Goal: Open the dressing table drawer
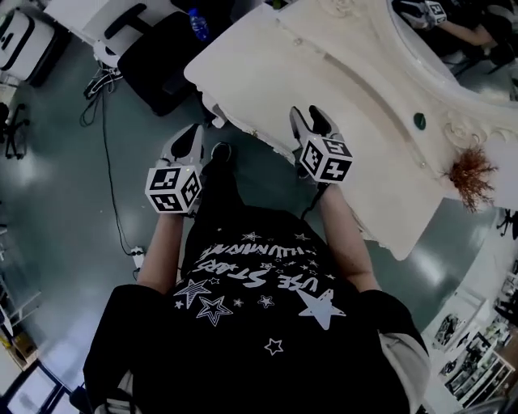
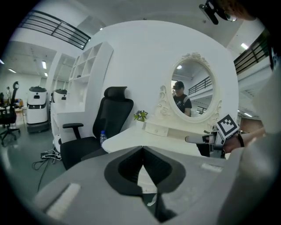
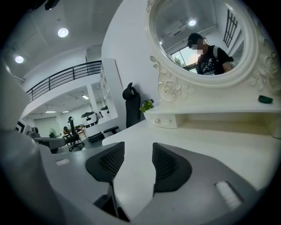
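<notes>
The cream dressing table (image 1: 267,73) stands in front of me, its oval mirror (image 3: 202,39) at the back. A small drawer with knobs (image 3: 164,121) sits in the raised shelf under the mirror, and it also shows in the left gripper view (image 2: 156,129). My left gripper (image 1: 194,133) hangs off the table's left front corner; its pads meet at the tips, shut on nothing (image 2: 142,151). My right gripper (image 1: 312,119) is over the table's front edge, open, with bare tabletop between its pads (image 3: 137,151). From the left gripper view, the right gripper (image 2: 197,139) reaches in over the tabletop.
A black office chair (image 1: 158,57) with a water bottle (image 1: 198,24) on it stands left of the table. Cables (image 1: 101,81) lie on the floor nearby. A small green object (image 1: 419,121) rests on the shelf, and a dried plant (image 1: 471,174) is at the table's right end.
</notes>
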A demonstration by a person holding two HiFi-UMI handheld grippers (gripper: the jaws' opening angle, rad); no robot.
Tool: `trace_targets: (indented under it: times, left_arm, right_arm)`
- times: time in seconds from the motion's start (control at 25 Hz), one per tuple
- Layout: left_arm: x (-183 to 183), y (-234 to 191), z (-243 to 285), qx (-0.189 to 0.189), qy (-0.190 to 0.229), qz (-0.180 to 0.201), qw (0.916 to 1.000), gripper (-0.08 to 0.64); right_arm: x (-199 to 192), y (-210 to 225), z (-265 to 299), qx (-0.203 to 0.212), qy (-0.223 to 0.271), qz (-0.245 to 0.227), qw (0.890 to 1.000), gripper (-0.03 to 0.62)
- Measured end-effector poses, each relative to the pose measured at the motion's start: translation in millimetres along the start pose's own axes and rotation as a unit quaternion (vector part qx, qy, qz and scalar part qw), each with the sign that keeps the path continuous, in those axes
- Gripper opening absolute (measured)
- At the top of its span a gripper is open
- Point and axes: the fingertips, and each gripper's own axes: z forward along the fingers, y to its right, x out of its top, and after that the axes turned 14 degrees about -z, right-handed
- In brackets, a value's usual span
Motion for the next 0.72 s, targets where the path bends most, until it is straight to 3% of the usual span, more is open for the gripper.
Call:
trace_targets:
  times: [0.24,0.44,0.72]
  left_arm:
    - [43.9,-23.6,86.5,-0.077,-0.044,0.022,0.9958,0.001]
    - [70.9,-36.1,148.8,-0.137,-0.082,0.047,0.986,0.0]
    - [93.5,-55.1,212.0,-0.182,-0.117,0.057,0.9747,0.002]
  right_arm:
    - [24.8,12.9,50.6,-0.066,-0.021,-0.003,0.998,0.229]
    - [38.8,29.9,97.9,-0.125,-0.04,0.015,0.991,0.229]
    - [50.3,54.9,152.8,-0.188,-0.062,0.036,0.98,0.239]
